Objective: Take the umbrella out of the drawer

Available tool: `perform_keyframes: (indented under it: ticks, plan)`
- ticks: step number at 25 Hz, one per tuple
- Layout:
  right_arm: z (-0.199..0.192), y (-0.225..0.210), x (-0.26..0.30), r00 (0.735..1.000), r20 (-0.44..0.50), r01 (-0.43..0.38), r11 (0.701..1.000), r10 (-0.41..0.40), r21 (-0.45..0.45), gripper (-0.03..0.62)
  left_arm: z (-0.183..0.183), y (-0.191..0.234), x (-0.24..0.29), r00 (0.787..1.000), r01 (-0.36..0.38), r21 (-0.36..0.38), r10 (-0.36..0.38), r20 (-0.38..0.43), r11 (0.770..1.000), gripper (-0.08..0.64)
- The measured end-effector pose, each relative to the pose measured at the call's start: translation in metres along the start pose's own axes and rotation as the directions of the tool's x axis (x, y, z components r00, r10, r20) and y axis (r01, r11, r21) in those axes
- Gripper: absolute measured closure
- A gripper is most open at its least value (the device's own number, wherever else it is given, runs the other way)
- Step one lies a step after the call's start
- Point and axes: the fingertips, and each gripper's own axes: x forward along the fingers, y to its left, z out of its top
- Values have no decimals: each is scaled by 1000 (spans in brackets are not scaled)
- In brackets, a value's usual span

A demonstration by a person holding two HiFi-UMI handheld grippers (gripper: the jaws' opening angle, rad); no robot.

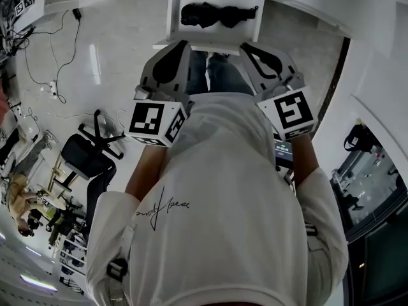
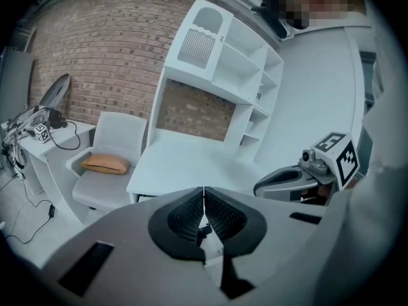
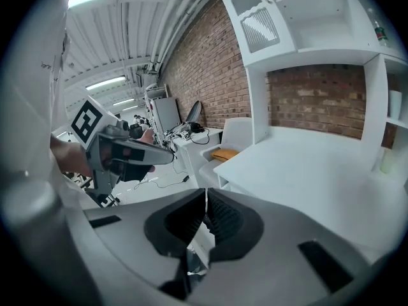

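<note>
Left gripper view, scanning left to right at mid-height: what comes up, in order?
Marker cube → orange cushion → white desk → right gripper.

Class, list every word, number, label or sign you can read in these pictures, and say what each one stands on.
Black handwritten script on the person's white shirt: a signature-like scrawl, not legible.
Black-and-white square patterns on the two marker cubes: coded markers, not letters or numbers.
Nothing else in any view carries text that can be read.
</note>
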Motion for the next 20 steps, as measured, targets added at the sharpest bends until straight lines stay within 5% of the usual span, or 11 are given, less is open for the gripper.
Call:
perform_keyframes:
  ticks: [20]
  plan:
    - [-28,-3,46,994,-102,-60,993,49,-100,565,-15,15,5,997,16,-8,-16,-75,1000,543]
